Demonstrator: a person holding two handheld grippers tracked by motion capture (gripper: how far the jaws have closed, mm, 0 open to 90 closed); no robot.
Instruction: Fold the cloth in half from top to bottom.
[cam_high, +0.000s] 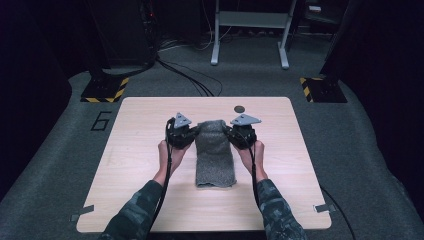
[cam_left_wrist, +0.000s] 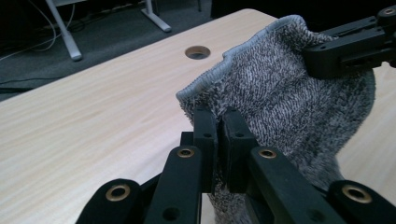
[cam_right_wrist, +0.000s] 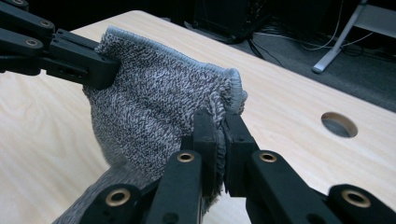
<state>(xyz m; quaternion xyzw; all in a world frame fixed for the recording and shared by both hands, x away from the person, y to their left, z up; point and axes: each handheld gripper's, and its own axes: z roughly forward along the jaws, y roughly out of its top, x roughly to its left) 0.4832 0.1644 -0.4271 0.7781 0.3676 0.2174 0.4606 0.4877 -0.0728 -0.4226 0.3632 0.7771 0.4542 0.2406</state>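
we hold the grey knitted cloth (cam_high: 215, 152) at its far end, one corner in each of our tongs, and we read this as the lifting stage of a fold. the left tongs (cam_high: 192, 131) are clenched on the far left corner, and in the left gripper view the left tongs (cam_left_wrist: 222, 122) show their jaws pressed together with the hemmed edge pinched between them. the right tongs (cam_high: 231, 131) are clenched on the far right corner, and the right gripper view shows the same pinch, with the right tongs (cam_right_wrist: 222, 123) biting the fabric just below its grey hem. the cloth lies near the middle of the counter (cam_high: 140, 150), a long strip running from near to far. its far end is raised off the wood and hangs stretched between the two grips, while its near end rests flat. a round hole (cam_high: 240, 108) in the counter sits just beyond the lifted edge.

the next move, as we judge it, calls for both hands to travel together toward the near end, at equal height and with the edge kept taut, so that the far hem lands square on the near one. uneven travel would skew the fold.
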